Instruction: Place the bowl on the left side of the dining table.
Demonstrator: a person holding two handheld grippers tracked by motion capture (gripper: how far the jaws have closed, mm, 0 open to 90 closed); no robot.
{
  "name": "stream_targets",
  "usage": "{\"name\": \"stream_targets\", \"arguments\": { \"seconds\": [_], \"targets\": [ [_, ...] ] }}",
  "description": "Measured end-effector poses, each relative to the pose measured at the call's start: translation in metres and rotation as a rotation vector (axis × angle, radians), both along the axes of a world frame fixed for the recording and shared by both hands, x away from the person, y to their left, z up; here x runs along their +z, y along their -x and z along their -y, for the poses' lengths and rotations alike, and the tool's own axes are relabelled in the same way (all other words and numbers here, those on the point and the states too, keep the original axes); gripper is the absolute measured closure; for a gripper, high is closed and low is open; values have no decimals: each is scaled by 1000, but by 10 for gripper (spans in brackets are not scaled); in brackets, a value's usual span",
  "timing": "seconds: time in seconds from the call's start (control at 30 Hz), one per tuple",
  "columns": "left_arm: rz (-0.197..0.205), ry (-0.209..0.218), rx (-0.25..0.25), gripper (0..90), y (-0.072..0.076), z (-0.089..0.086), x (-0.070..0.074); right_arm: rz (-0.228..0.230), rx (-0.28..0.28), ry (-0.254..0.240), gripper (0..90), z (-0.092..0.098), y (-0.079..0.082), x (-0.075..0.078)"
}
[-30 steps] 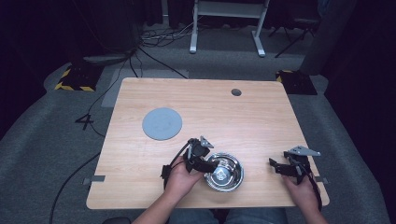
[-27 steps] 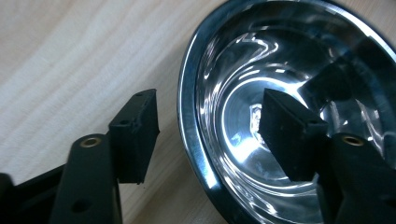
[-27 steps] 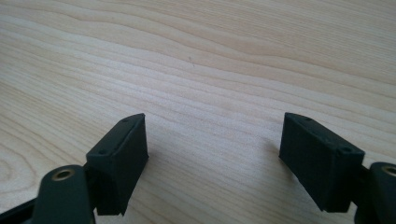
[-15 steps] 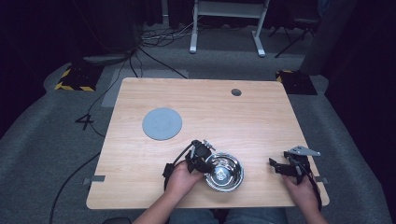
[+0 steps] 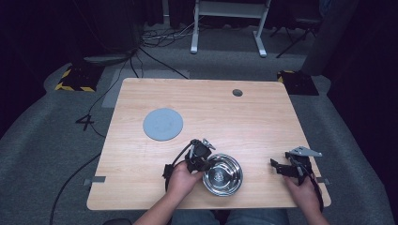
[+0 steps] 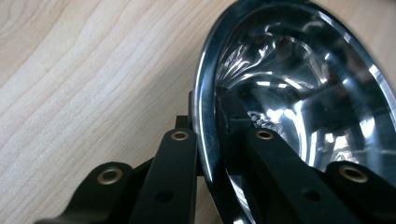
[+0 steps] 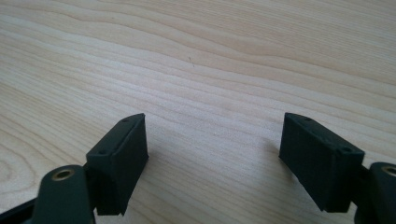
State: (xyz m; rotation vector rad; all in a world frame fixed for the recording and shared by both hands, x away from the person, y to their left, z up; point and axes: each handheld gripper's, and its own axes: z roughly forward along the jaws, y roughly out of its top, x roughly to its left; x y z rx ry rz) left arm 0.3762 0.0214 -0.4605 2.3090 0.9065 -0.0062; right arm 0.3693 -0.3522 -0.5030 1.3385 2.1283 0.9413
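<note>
- Your right hand-held gripper (image 7: pixel 215 158) looks along its two black jaws, which rise from the lower corners of the right gripper view.
- The jaws stand wide apart, with nothing between them but bare wood.
- Each jaw ends in a blocky black pad (image 7: pixel 122 158), and a brass-coloured rivet shows on each arm below it.
- Under them lies your bench (image 7: pixel 219 60), pale wood with grain running across the view.
- Each pad throws a soft shadow on the wood just beside it.
</note>
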Motion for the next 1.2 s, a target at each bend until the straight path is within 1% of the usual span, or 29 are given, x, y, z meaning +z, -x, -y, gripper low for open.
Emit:
{"name": "stream_targets", "arguments": {
  "seconds": [0.03,0.07,0.1,0.13,0.17,0.23,0.27,0.3,0.33,0.4,0.43,0.5,0.53,0.6,0.63,0.67,0.7,0.73,0.77,0.8,0.83,0.87,0.9,0.93,1.0,1.03,1.07,1.1,1.2],
  "targets": [
    [0,0,0,858,0,0,0,0,0,0,234,0,0,0],
    [19,6,-1,858,2,0,2,0,0,0,233,0,0,0],
    [22,6,-4,857,2,-1,3,0,0,0,234,0,0,0],
    [22,6,-4,855,2,-1,3,0,0,0,234,0,0,0],
    [8,6,-1,855,4,-1,5,0,0,0,233,0,0,0],
    [55,-4,-9,855,5,-3,10,0,0,0,233,0,0,0],
    [40,-9,21,855,8,-4,13,0,0,0,234,0,0,0],
    [40,-9,21,855,8,-4,13,0,0,0,234,0,0,0],
    [76,5,8,855,7,-7,17,0,0,0,233,0,0,0],
    [75,7,13,855,8,-8,18,0,0,0,234,0,0,0],
    [90,9,25,855,9,-10,22,0,0,0,233,0,0,0],
    [87,10,21,855,9,-12,23,0,0,0,233,0,0,0],
    [108,17,22,855,9,-15,26,0,0,0,233,0,0,0],
    [107,18,21,854,9,-16,27,0,0,0,234,0,0,0],
    [126,18,22,854,9,-19,30,-4,-6,-3,234,0,1,0],
    [106,25,48,854,12,-21,32,-5,-6,-3,234,0,1,0],
    [106,25,48,854,12,-21,32,-5,-6,-3,234,0,1,0],
    [132,19,46,854,11,-27,35,-4,-6,-2,234,0,1,0],
    [132,19,46,854,11,-27,35,-5,-6,-3,234,0,1,0],
    [134,27,58,854,12,-34,36,-4,-6,-2,234,0,1,0],
    [134,27,58,854,12,-34,36,-4,-6,-2,234,0,1,0],
    [131,33,77,854,13,-37,37,-5,-6,-3,234,0,1,0],
    [132,40,74,854,14,-40,37,-4,-6,-2,234,0,1,0],
    [141,33,92,854,15,-45,39,-4,-6,-2,234,0,1,0],
    [149,39,138,853,19,-55,40,-4,-6,-2,234,0,1,0],
    [147,43,150,853,20,-59,41,-5,-6,-3,234,0,1,0],
    [147,43,150,853,20,-59,41,-5,-6,-3,234,0,1,0],
    [149,46,171,853,22,-66,41,-5,-6,-3,234,0,1,0],
    [155,52,214,853,25,-76,43,-5,-5,-3,235,0,1,0]
  ]
}}
